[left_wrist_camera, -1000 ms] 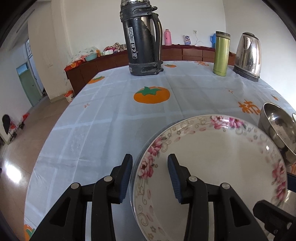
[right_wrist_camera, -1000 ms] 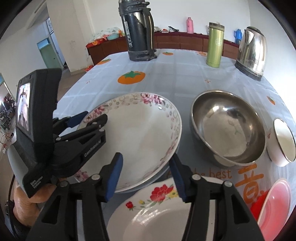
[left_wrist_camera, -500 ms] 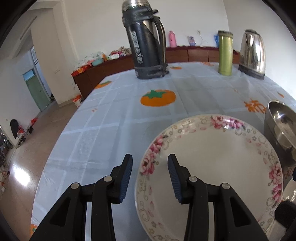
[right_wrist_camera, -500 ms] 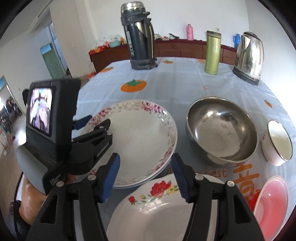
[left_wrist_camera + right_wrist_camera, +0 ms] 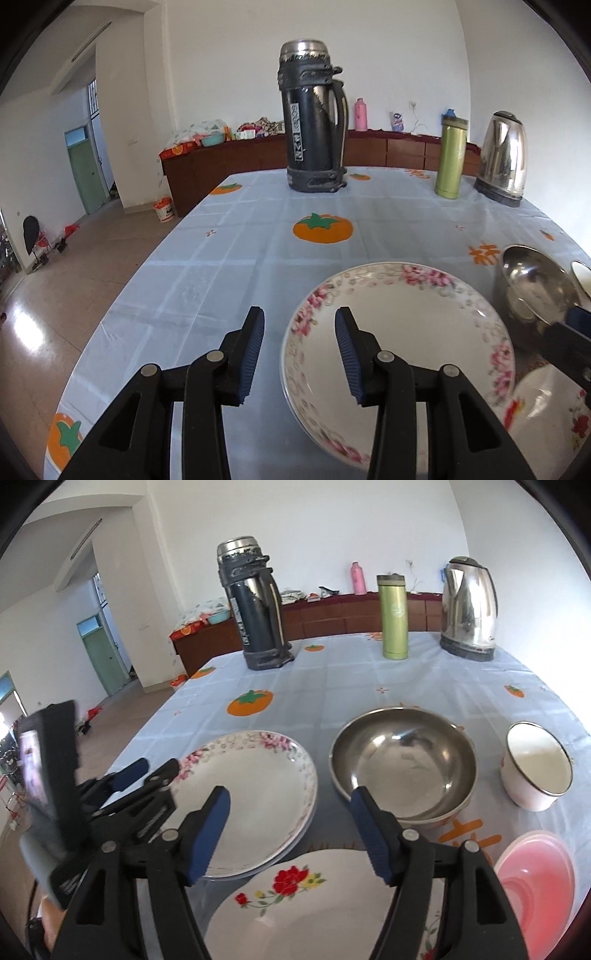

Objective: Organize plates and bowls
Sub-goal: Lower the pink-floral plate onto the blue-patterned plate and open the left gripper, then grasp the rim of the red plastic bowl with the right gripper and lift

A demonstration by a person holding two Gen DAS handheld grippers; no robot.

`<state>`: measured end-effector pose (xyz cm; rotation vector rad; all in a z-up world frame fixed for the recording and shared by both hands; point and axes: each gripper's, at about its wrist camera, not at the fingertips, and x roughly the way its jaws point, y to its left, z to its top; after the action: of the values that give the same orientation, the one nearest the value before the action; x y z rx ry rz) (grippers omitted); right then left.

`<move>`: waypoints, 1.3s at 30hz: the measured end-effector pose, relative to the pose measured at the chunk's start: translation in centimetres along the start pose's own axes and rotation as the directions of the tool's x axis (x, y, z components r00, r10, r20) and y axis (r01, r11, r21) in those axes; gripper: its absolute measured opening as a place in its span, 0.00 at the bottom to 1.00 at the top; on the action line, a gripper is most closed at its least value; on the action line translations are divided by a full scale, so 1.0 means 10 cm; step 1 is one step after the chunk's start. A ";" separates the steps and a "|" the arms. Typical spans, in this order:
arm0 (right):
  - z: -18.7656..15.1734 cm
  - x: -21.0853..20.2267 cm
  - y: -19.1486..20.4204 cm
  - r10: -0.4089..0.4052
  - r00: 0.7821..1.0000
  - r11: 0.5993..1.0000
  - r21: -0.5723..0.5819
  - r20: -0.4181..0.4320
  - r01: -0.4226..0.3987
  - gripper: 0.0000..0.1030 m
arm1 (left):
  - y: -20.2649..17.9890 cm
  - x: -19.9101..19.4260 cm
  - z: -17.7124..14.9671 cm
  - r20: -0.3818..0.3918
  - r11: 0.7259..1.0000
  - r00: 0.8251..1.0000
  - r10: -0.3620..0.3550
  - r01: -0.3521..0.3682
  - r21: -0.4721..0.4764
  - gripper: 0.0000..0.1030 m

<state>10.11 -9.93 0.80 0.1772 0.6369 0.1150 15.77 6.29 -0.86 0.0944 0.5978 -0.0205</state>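
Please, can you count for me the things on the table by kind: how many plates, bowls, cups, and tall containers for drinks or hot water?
Plates: 3, the pink-flowered plate on another plate, and the red-flowered plate
Bowls: 2, steel bowl, pink bowl
Cups: 1, white enamel cup
Drink containers: 3, black thermos, green flask, steel kettle
Total: 9

Left hand-held gripper (image 5: 299,350), jaws apart, straddles floral plate (image 5: 417,332) rim.

Home dining room: table under persimmon-print tablecloth (image 5: 258,258), black thermos (image 5: 314,118), steel electric kettle (image 5: 468,609), low wooden sideboard (image 5: 229,162) along white wall, tiled floor, green door (image 5: 86,173).
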 end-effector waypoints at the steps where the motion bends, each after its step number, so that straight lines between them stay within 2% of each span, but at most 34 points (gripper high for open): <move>1: 0.00 0.00 -0.02 -0.004 1.000 1.000 0.005 0.003 0.004 0.67 | -0.03 -0.06 -0.02 0.009 1.000 1.000 0.001 -0.001 0.008 0.42; 5: 0.01 -0.04 -0.12 -0.038 0.999 0.999 0.018 0.033 0.038 0.67 | -0.13 -0.22 -0.10 0.024 1.000 0.999 -0.026 0.025 0.017 0.42; 13: -0.02 -0.23 -0.36 -0.045 0.993 0.996 0.082 0.109 0.036 0.67 | -0.21 -0.45 -0.24 0.041 0.996 0.995 -0.085 0.086 -0.009 0.44; 15: -0.04 -0.31 -0.43 -0.051 0.989 0.994 0.102 0.139 0.037 0.67 | -0.24 -0.47 -0.26 0.042 0.996 0.995 -0.094 0.094 -0.006 0.49; 22: -0.14 -0.57 -0.67 -0.070 0.973 0.983 0.181 0.221 0.030 0.69 | -0.33 -0.52 -0.33 0.041 0.993 0.992 -0.118 0.117 0.028 0.49; 24: -0.16 -0.61 -0.71 -0.077 0.970 0.981 0.190 0.231 0.032 0.71 | -0.34 -0.52 -0.35 0.034 0.991 0.991 -0.128 0.127 0.034 0.49; 32: -0.31 -0.76 -0.80 -0.084 0.962 0.980 0.198 0.259 0.032 0.72 | -0.40 -0.60 -0.43 0.038 0.987 0.987 -0.154 0.153 0.044 0.49; 39: -0.43 -0.85 -0.76 -0.087 0.960 0.982 0.184 0.267 0.038 0.72 | -0.44 -0.68 -0.48 0.068 0.990 0.989 -0.134 0.130 0.058 0.49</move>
<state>1.12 -18.21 0.79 0.3383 0.3751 -0.0282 7.22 2.34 -1.30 0.1049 0.5315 -0.1680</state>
